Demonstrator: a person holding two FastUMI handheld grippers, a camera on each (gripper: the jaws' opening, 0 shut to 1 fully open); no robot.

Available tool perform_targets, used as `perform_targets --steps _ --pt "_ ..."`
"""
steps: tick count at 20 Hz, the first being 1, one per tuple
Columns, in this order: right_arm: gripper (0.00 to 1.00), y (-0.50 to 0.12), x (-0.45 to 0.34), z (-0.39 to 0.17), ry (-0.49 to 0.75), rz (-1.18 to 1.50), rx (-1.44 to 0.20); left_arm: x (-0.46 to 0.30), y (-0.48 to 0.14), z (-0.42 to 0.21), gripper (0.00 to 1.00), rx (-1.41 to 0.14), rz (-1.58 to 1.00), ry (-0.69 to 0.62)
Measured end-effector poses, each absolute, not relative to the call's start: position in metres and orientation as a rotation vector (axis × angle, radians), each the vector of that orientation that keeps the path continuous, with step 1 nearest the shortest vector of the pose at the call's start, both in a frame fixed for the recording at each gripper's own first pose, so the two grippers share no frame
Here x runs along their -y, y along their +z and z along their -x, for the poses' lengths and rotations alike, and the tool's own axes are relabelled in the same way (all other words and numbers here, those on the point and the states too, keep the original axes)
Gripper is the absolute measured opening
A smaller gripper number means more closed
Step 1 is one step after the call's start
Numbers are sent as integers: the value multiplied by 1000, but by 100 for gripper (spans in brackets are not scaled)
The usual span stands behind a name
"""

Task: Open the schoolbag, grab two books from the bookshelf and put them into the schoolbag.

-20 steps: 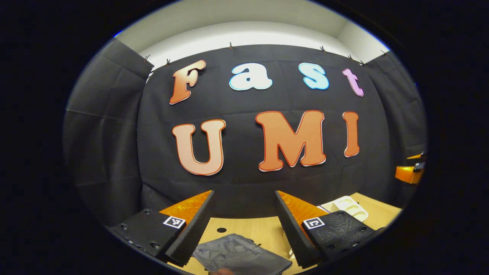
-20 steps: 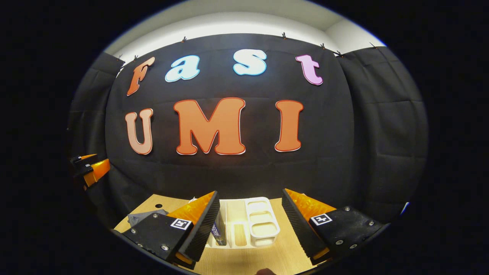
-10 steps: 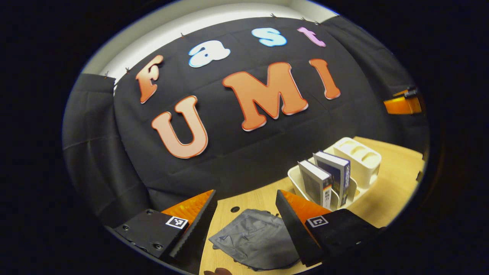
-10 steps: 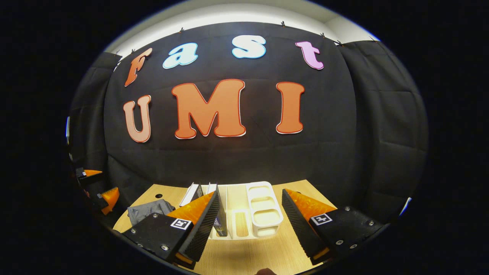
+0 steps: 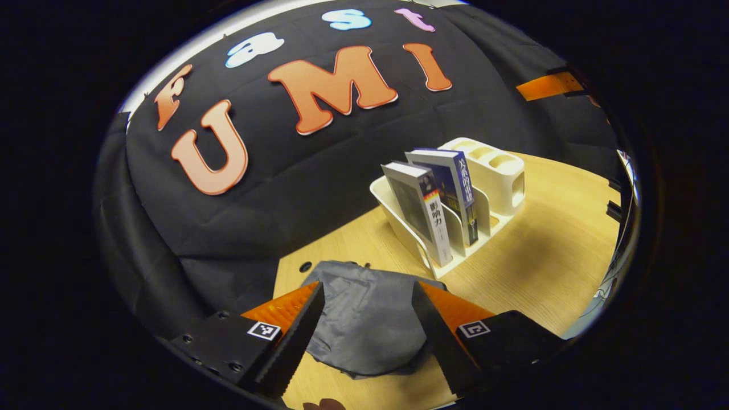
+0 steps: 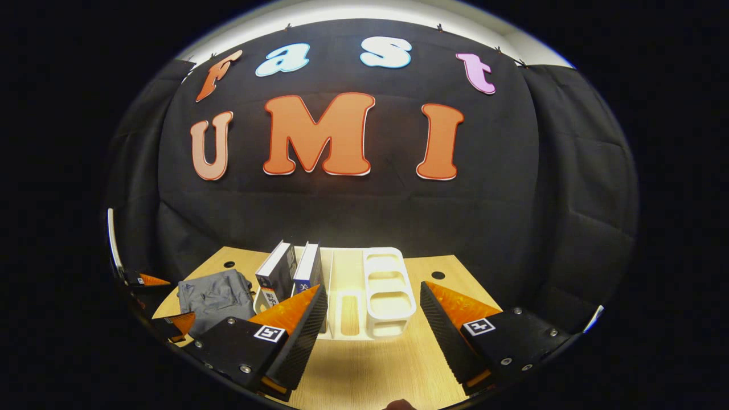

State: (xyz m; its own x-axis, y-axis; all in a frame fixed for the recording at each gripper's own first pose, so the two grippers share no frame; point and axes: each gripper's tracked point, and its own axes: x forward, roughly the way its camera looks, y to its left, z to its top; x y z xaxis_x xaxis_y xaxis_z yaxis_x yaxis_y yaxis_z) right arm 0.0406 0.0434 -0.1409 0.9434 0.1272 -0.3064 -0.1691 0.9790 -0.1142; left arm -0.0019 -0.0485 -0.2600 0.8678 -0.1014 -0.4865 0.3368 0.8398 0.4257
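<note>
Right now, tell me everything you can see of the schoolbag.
The schoolbag is grey, of thin, creased fabric, lying flat and slack on the wooden table, left of the white bookshelf. It looks shut. The left gripper is open with its fingers either side of the bag; contact cannot be told.

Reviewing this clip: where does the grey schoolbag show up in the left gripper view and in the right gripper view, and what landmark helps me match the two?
Left gripper view: the grey schoolbag lies flat on the table at bottom centre, seen between that gripper's open jaws.
Right gripper view: the schoolbag sits at lower left, beside the books.
Shared landmark: the white bookshelf holding two upright books.
</note>
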Motion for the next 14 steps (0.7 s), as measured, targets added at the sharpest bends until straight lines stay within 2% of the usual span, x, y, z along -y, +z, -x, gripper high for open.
perform_targets --steps 14 --pt "98 -204 -6 -21 95 116 -484 45 -396 20 98 -678 -776 -333"
